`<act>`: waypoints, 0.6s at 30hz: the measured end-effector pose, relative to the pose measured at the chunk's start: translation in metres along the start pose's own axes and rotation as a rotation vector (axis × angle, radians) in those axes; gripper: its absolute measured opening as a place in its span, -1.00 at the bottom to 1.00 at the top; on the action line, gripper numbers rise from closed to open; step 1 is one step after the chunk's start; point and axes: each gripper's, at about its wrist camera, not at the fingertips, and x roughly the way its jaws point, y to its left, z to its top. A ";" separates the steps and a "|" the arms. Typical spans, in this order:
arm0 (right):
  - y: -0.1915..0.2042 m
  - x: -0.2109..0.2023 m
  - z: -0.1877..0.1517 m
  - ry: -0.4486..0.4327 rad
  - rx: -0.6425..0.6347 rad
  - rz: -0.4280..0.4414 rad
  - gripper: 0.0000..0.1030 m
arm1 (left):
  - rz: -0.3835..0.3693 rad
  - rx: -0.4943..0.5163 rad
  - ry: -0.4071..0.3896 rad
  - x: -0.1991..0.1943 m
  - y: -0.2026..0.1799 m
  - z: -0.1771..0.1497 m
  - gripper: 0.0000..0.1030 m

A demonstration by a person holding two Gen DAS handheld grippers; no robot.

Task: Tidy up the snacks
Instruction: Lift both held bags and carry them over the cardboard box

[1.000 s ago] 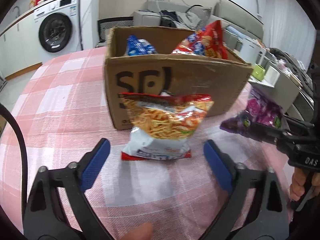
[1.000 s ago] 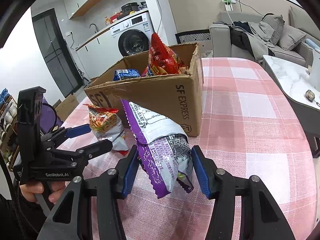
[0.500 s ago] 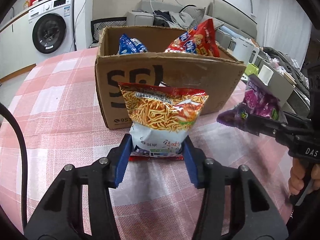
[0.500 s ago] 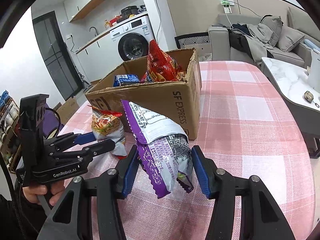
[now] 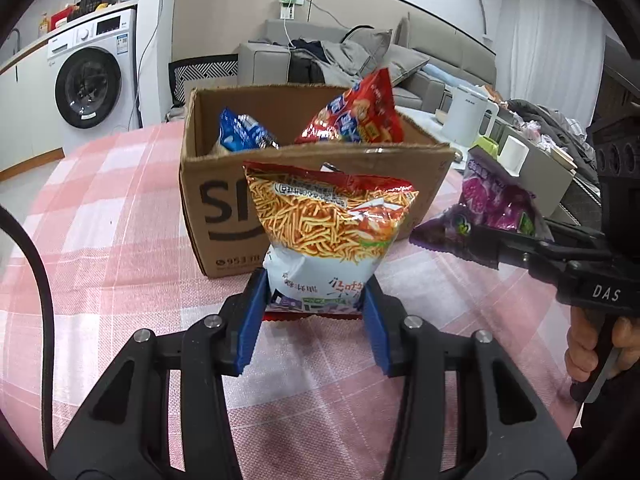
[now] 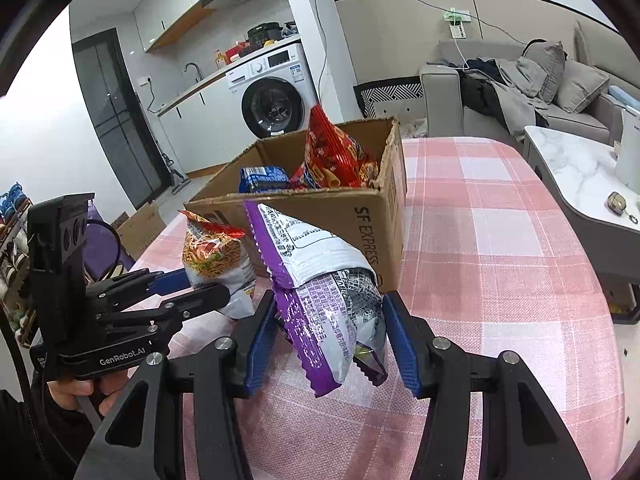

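The left gripper (image 5: 314, 300) has its jaws clamped on the bottom of the noodle bag (image 5: 328, 228), which stands upright just in front of the box (image 5: 224, 216). The right gripper (image 6: 328, 336) is closed on the purple bag (image 6: 320, 288), held above the pink checked cloth (image 6: 500, 280) beside the box. A blue bag (image 5: 242, 136) and a red bag (image 5: 356, 114) stand inside the box.

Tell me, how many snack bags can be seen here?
4: a blue bag and a red bag in the cardboard box, a noodle-snack bag and a purple bag held outside. More may be hidden inside.
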 end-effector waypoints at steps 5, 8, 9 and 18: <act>0.001 -0.009 0.003 -0.024 0.003 0.007 0.03 | -0.011 -0.009 -0.027 -0.018 0.001 0.009 -0.17; 0.004 -0.015 0.006 -0.036 0.002 0.012 0.03 | -0.008 -0.010 -0.046 -0.031 0.000 0.015 -0.17; 0.004 -0.017 0.007 -0.040 0.002 0.013 0.03 | -0.012 -0.015 -0.053 -0.036 0.000 0.018 -0.17; 0.014 -0.036 0.030 -0.087 -0.021 0.022 0.03 | -0.015 -0.037 -0.103 -0.070 0.000 0.038 -0.17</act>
